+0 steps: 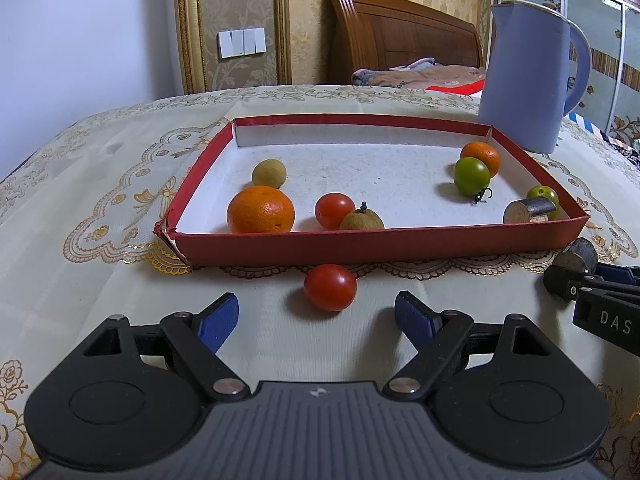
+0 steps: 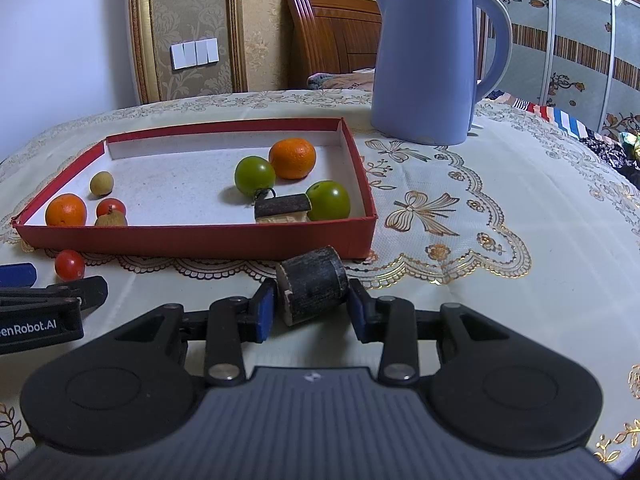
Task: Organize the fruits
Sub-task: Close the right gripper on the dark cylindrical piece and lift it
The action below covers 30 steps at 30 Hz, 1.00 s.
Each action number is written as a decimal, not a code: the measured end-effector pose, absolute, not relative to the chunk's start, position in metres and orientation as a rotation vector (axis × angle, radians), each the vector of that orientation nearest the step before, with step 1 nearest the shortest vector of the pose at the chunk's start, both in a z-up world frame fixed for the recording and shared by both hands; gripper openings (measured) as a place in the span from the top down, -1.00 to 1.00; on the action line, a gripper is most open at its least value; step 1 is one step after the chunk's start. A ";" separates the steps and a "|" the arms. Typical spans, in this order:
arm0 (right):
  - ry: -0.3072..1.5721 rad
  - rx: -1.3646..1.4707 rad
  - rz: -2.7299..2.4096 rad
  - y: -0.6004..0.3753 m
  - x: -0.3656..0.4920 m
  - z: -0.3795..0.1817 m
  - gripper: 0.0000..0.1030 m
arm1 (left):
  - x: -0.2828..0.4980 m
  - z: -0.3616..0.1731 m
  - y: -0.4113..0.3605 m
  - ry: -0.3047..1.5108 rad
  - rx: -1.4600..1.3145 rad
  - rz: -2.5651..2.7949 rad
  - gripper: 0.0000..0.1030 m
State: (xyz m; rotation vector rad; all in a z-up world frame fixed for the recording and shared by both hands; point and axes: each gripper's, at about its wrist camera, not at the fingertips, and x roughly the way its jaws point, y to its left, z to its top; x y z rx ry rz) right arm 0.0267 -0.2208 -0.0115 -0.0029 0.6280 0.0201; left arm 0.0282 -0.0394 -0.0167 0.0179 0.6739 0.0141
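Gathering strays into red tray (image 1: 384,240). Left gripper (image 1: 316,316) gapes wide; tomato (image 1: 330,287) at its 12 o'clock. Right gripper (image 2: 312,304) brackets dark cylinder (image 2: 312,288), contact unclear. Next: advance, close.

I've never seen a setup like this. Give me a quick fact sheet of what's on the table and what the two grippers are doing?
Container: red tray
In tray: two oranges, two green fruits, red tomato, two brownish fruits, dark cylinder
Outside tray: red tomato, dark cylinder
Left gripper: open, tomato just ahead
Right gripper: fingers around the outside cylinder; contact unclear
Nearby: blue kettle
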 end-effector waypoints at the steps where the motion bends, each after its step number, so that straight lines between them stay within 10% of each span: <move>1: 0.628 -0.003 0.020 -0.221 0.027 -0.012 0.31 | 0.028 -0.017 -0.040 0.674 0.019 0.014 -0.66; 30: 0.628 -0.003 0.023 -0.220 0.027 -0.012 0.28 | 0.028 -0.017 -0.040 0.673 0.022 0.015 -0.67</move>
